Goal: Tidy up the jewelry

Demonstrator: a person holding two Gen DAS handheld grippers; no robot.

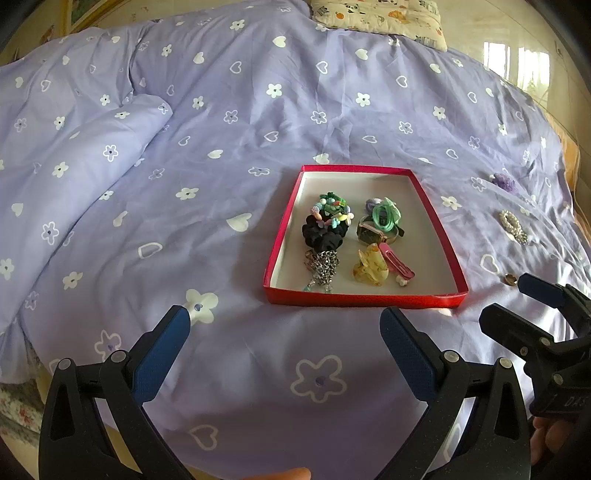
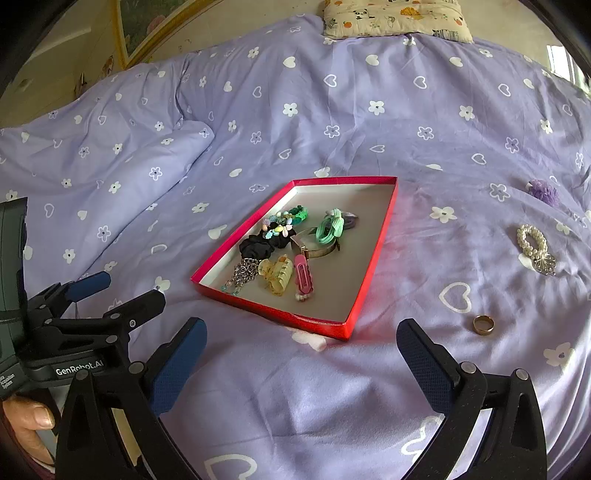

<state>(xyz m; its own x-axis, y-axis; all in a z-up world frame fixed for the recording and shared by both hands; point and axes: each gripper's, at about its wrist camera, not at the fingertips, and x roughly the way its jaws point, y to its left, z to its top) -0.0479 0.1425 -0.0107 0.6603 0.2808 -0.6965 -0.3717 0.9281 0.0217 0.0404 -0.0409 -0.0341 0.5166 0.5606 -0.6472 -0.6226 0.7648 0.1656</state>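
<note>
A shallow red box (image 1: 438,236) (image 2: 373,258) with a white floor lies on the purple bedspread. Inside it are a black scrunchie (image 1: 322,234) (image 2: 255,248), a beaded bracelet (image 1: 332,208), green hair ties (image 1: 386,214) (image 2: 329,227), a watch (image 1: 373,233), a silver chain (image 1: 323,267), a yellow claw clip (image 1: 371,269) (image 2: 277,275) and a pink clip (image 1: 397,264) (image 2: 303,277). Loose on the bed to the right lie a gold ring (image 2: 483,325) (image 1: 510,279), a pearl bracelet (image 2: 535,249) (image 1: 513,226) and a purple scrunchie (image 2: 543,192) (image 1: 504,181). My left gripper (image 1: 284,325) and right gripper (image 2: 301,339) hang open and empty in front of the box.
A folded ridge of duvet (image 1: 110,140) rises at the left. A patterned pillow (image 2: 397,16) lies at the far end of the bed. Each gripper shows at the edge of the other's view, with a hand (image 2: 29,421) on the left one.
</note>
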